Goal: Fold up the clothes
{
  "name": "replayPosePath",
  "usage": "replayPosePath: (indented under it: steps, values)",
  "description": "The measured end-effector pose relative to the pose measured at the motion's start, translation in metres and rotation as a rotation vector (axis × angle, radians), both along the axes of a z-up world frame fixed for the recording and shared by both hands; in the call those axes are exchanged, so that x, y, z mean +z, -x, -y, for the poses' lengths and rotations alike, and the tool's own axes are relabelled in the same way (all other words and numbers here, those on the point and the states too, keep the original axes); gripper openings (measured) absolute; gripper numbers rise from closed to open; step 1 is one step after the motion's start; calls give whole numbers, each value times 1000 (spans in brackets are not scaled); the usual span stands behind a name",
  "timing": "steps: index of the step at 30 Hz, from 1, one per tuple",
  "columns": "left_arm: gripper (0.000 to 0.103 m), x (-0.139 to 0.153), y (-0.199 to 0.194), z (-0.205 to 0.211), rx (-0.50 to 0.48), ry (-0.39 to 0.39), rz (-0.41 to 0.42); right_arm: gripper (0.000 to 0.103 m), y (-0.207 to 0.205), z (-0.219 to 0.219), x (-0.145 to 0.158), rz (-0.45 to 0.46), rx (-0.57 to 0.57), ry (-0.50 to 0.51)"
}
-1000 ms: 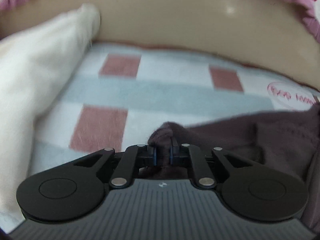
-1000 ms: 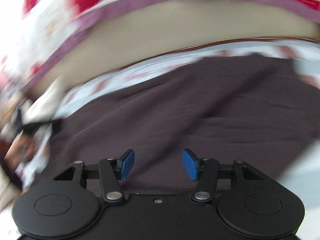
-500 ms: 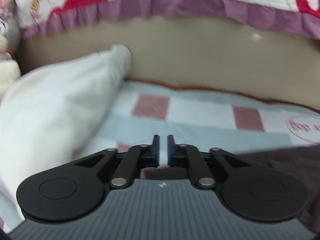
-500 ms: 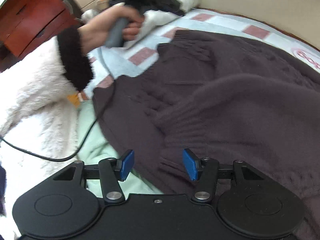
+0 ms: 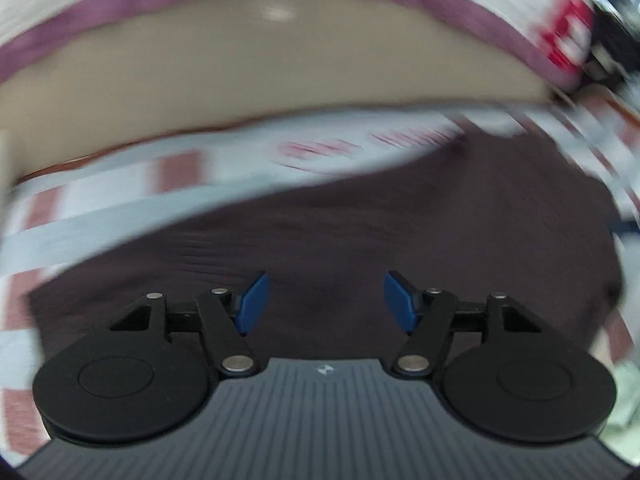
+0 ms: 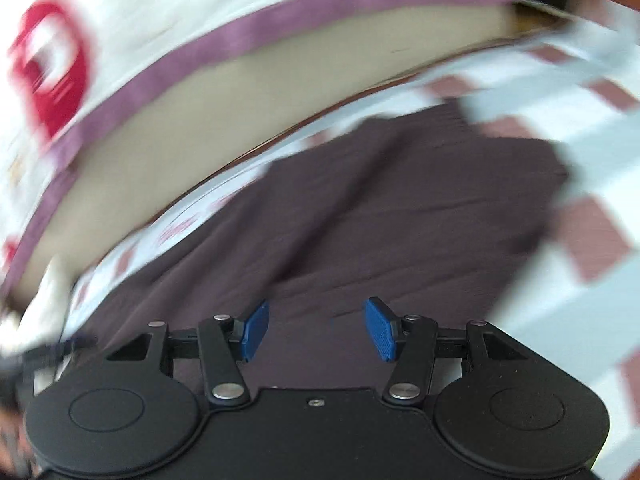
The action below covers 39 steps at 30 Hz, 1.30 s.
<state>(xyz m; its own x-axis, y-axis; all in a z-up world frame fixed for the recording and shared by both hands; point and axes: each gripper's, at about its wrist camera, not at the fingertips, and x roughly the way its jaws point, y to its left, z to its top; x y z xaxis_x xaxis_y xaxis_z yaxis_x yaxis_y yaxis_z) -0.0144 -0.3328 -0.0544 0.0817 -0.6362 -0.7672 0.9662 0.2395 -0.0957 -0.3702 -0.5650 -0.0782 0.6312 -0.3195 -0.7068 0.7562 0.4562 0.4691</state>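
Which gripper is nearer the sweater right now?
Too close to call. Left gripper and right gripper both hover over the sweater, jaws open, neither gripping it.

both wrist views low, close, sharing dark sweater (image 5: 360, 232) (image 6: 380, 208)

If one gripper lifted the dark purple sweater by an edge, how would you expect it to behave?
The sweater would probably drape and sag, since it lies in soft folds on the checked sheet. Its knit looks thick, so likely fairly heavy. Slipping seems unlikely given the fuzzy texture.
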Motion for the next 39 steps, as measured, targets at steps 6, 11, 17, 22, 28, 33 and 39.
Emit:
replayPosePath:
  steps: [6, 11, 17, 22, 28, 33, 39]
  values:
    - [51, -3, 79, 42, -130, -33, -70, 60, 52, 34, -29, 65, -163, -73]
    - [51, -19, 97, 64, -94, -79, -146, 60, 63, 48, -49, 85, -236, -109]
    - [51, -32, 96, 57, -70, -87, -221, 71, 45, 72, -61, 145, -307, -91]
    - [51, -32, 87, 50, -44, -106, -268, 23, 23, 89, -70, 220, -293, -66]
    - [51, -37, 72, 51, -27, -97, -346, 20, -28, 45, -10, 148, -55, 236]
    - [51, -31, 64, 45, 43, -64, -263, 19, -85, -44, 13, -46, 422, 474]
    - [54, -24, 46, 39, 75, -29, -260, 20, -108, -94, -25, -250, 615, 503]
